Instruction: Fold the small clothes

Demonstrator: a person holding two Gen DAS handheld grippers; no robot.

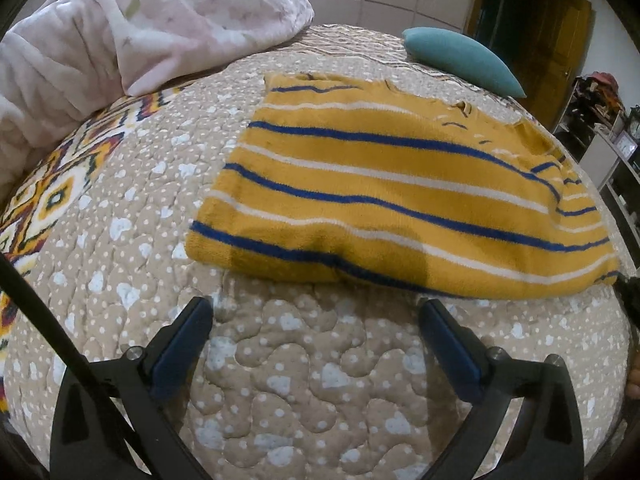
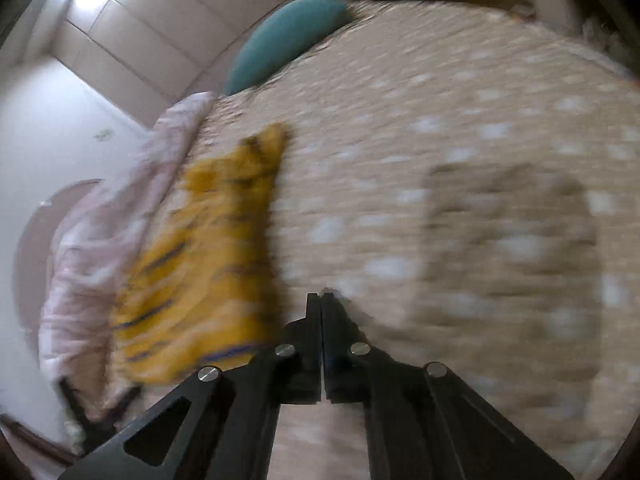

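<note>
Beige quilted bedspread (image 1: 304,364), stitched in puffy shapes with pale blue and white spots, covers the bed in both views and carries everything.

Over its near part the left gripper (image 1: 316,320) hovers with its jaws spread wide and nothing between them; the blue-padded fingers (image 1: 180,348) frame bare quilt just short of the garment. Right beyond the fingertips lies the yellow striped top (image 1: 400,200), folded into a flat, roughly rectangular bundle with blue and white stripes running across it, its near edge closest to the gripper and its ragged far edge pointing toward the head of the bed. At the far left corner a pink blanket (image 1: 140,28) is heaped up, apart from the top. Near the far right edge rests a teal pillow (image 1: 464,60), and a wooden door (image 1: 536,28) stands behind it.

The right wrist view is motion-blurred. The right gripper (image 2: 321,296) has its two black fingers pressed together, with nothing visibly caught between them. It sits above the bedspread (image 2: 440,120), just to the right of the yellow striped top (image 2: 208,260). The pink blanket (image 2: 100,240) lies past the top on the left, and the teal pillow (image 2: 288,36) sits at the far edge.
</note>
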